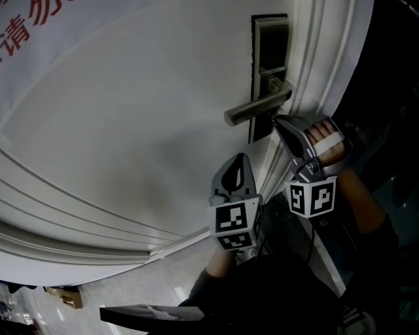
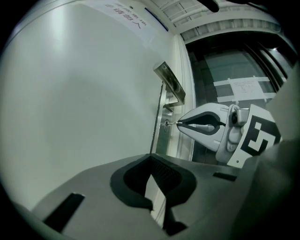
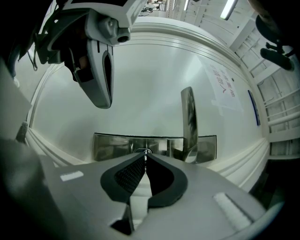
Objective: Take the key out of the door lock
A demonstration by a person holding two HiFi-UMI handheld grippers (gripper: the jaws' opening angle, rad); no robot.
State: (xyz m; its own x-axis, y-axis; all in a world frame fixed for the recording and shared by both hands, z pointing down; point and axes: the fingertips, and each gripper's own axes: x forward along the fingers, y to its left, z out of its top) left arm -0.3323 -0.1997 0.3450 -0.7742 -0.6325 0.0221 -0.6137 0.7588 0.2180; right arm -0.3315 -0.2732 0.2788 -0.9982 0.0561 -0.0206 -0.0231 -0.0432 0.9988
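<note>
Dim, cool light is falling on the white door and greying into soft shadow below the handle. The head view's right side is sinking into black. Ceiling strips are glowing, and the lock plate is gleaming. Both gripper views are bowing at dark, vignetted edges.

Right tongs, gripped in the person's bare hand, reach in just beneath the door handle, their jaws pinched together on the key. Left tongs hang farther below the handle, jaws closed on nothing, tips pointing up towards it.
</note>
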